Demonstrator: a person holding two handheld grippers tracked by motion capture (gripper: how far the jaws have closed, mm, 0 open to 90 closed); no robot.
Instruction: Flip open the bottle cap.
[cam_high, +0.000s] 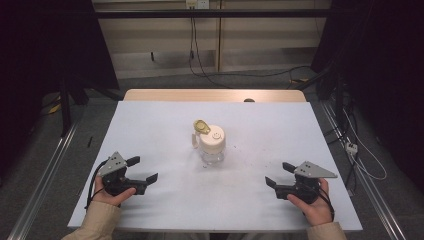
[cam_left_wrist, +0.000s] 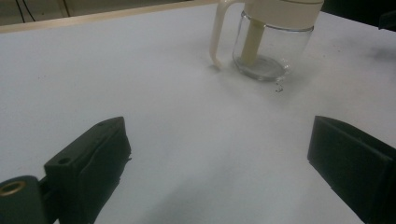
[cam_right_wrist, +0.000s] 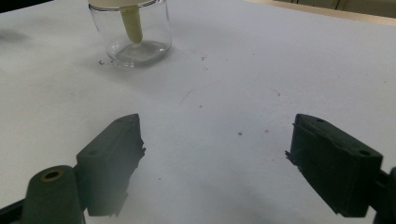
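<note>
Jaws of the left gripper (cam_high: 142, 169) and right gripper (cam_high: 279, 174) gape wide, empty. Ahead between them stands a clear glass jar (cam_high: 212, 142), cream-lidded; the left gripper view shows its handle (cam_left_wrist: 218, 32).

White table (cam_high: 150, 130), lidded glass jar (cam_high: 212, 145) on it.

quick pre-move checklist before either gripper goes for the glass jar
1. Left gripper open with nothing between its jaws: ok.
2. Right gripper open with nothing between its jaws: ok.
3. Glass jar upright on the table: ok.
4. Path from each gripper to the jar free of other things: ok.
5. Cream lid seated on the jar: ok; whether it is locked, cannot tell.
6. Yellow flip cap closed: not ok, it stands open.
</note>
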